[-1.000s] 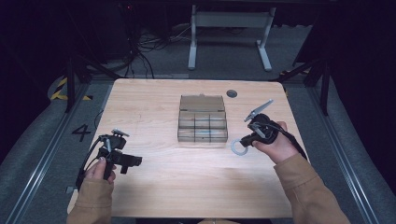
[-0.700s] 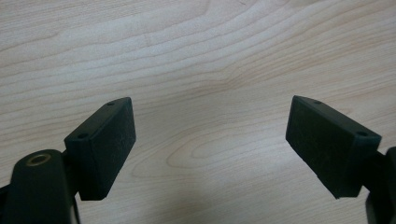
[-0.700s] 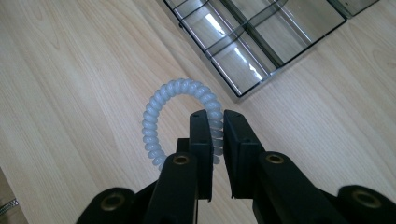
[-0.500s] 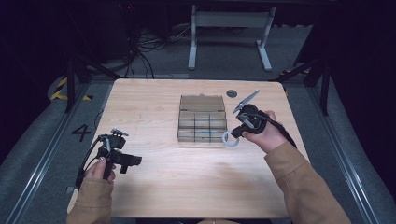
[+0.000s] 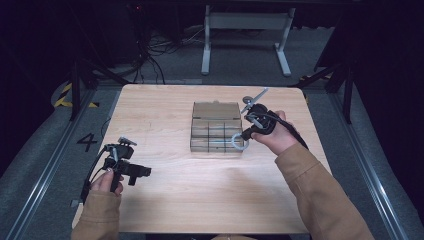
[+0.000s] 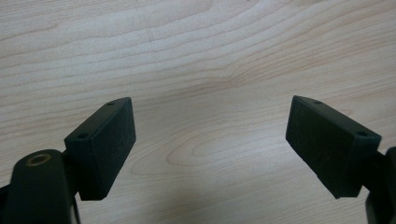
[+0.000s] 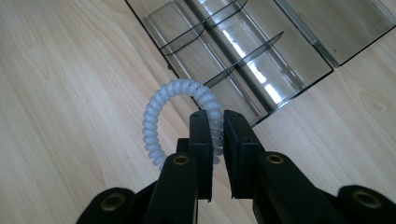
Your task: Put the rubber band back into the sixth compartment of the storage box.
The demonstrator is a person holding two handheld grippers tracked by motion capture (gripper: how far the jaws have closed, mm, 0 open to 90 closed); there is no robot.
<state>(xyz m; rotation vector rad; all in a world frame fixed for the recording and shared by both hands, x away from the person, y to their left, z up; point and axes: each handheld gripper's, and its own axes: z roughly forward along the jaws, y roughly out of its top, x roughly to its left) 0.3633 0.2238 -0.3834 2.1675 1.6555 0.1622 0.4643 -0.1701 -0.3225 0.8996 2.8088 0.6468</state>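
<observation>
left gripper point(image 5: 131, 171): near left of counter point(image 5: 165, 110), jaws spread wide, nothing between them (bare wood under it)
right gripper point(image 7: 216, 122): jaws closed on coil hair tie point(image 7: 154, 112)
coil hair tie: pale, lifted at near right corner of organizer box point(image 5: 216, 127)
organizer box: clear, lid open, mid-counter, compartments look empty

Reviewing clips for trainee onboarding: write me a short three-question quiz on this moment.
1. True or false: the right gripper is shut on the pale blue spiral coil ring.
2. The clear plastic divided organiser box is: A) lid open, B) lid shut, C) upside down.
3. Fill in: the left gripper has its jaws ____ over the bare light wooden table.

Key: 1 true; 2 A; 3 open.
</observation>
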